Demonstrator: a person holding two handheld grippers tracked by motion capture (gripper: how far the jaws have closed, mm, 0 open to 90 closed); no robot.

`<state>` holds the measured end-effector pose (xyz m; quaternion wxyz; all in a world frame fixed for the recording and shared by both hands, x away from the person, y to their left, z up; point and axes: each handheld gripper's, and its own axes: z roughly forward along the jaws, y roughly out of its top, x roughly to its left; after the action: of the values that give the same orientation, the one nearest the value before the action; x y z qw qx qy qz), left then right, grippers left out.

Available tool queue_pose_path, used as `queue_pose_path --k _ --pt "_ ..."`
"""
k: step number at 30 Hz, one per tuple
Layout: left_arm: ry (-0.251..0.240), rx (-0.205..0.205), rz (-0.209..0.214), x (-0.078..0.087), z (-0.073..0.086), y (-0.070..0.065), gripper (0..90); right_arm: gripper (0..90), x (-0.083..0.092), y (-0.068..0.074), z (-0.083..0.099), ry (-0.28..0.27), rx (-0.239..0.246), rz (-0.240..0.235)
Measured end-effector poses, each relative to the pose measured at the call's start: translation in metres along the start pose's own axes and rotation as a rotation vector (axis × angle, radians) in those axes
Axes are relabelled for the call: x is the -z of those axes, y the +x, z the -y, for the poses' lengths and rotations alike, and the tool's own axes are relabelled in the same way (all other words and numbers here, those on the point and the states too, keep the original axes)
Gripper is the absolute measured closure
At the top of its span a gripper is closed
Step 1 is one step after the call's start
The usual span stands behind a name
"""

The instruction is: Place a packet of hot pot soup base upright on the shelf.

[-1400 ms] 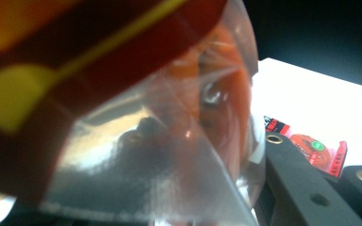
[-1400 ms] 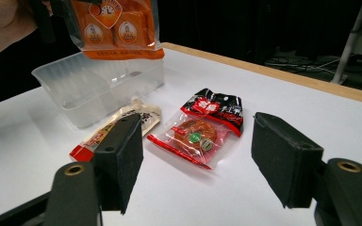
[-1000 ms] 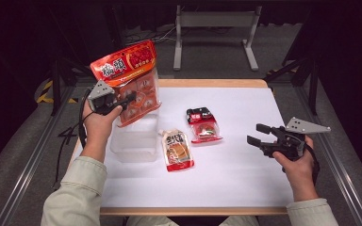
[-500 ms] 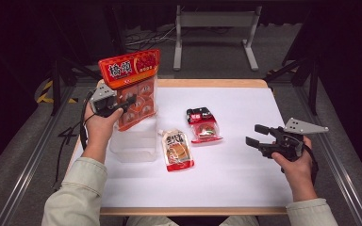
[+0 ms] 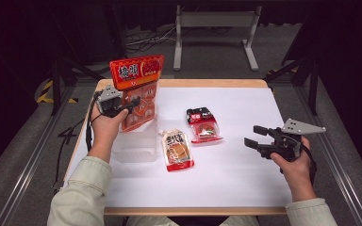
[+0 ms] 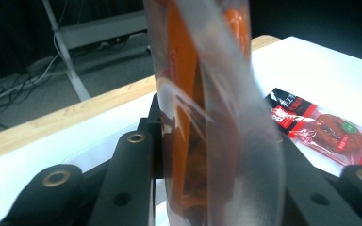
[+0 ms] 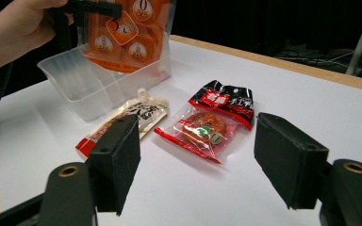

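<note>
Over the clear plastic container (image 5: 134, 143) at the left side of the white table (image 5: 245, 179), the left gripper (image 5: 122, 107) holds a large orange snack bag (image 5: 137, 89) upright, its lower edge hanging just inside the container's open top. Its black jaws are clamped on the bag's clear side panel, which the left gripper view shows pinched between the two pads. Just right of the container lies a spouted sauce pouch (image 5: 176, 150), flat on the table, and beside it, a little farther back, a small red-and-black packet (image 5: 203, 125) with a round brown snack showing through its clear window. At the right side of the table the right gripper (image 5: 257, 139) is held low over the surface, well apart from both packets, its jaws standing wide with nothing between them; in the right gripper view they frame the red-and-black packet and the pouch.
</note>
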<state>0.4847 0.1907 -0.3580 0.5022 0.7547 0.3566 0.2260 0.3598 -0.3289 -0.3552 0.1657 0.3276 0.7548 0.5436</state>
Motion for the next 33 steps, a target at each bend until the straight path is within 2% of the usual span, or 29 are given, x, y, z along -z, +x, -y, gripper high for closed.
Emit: queue_pose_path --k 1,3,5,8,14,16,19,22,24,26,28,29,33 --pt "0.000 0.000 0.000 0.000 0.000 0.000 70.2 33.0 0.000 0.000 0.000 0.000 0.000 0.000" --pt "0.056 -0.006 -0.002 -0.003 -0.001 -0.001 70.2 33.0 0.000 0.000 0.000 0.000 0.001 -0.002" --pt "0.081 0.000 0.000 -0.004 -0.002 -0.001 70.2 32.9 0.000 0.000 0.000 0.000 0.000 -0.001" --pt "0.118 0.021 0.012 -0.005 -0.002 0.000 70.2 32.8 0.000 0.000 0.000 0.001 0.001 -0.001" --pt "0.154 0.097 0.053 -0.002 -0.001 0.008 70.2 32.6 0.001 0.000 0.001 0.001 -0.002 -0.002" --pt "0.162 0.104 0.054 -0.001 -0.001 0.008 70.2 32.6 0.001 0.000 0.001 0.002 -0.001 -0.002" --pt "0.221 0.124 0.089 0.000 -0.004 0.009 70.0 32.4 0.000 0.001 0.001 0.002 0.001 -0.004" --pt "0.283 0.125 0.098 0.001 -0.007 0.007 70.0 32.4 -0.001 0.001 0.002 0.004 0.000 -0.005" --pt "0.304 0.116 0.095 0.001 -0.008 0.007 70.2 32.3 -0.001 0.001 0.002 0.005 -0.001 -0.006" --pt "0.299 0.107 0.075 0.001 -0.009 0.005 70.3 32.3 -0.002 0.002 0.002 0.006 -0.001 -0.006" --pt "0.268 0.091 0.069 0.001 -0.008 0.005 70.5 32.3 -0.002 0.002 0.002 0.005 0.000 -0.007" --pt "0.242 0.078 0.058 0.001 -0.006 0.005 70.5 32.3 -0.001 0.002 0.002 0.004 0.000 -0.006" --pt "0.117 0.080 0.044 0.002 -0.006 0.004 70.6 32.3 -0.001 0.001 0.002 0.002 -0.002 -0.006"
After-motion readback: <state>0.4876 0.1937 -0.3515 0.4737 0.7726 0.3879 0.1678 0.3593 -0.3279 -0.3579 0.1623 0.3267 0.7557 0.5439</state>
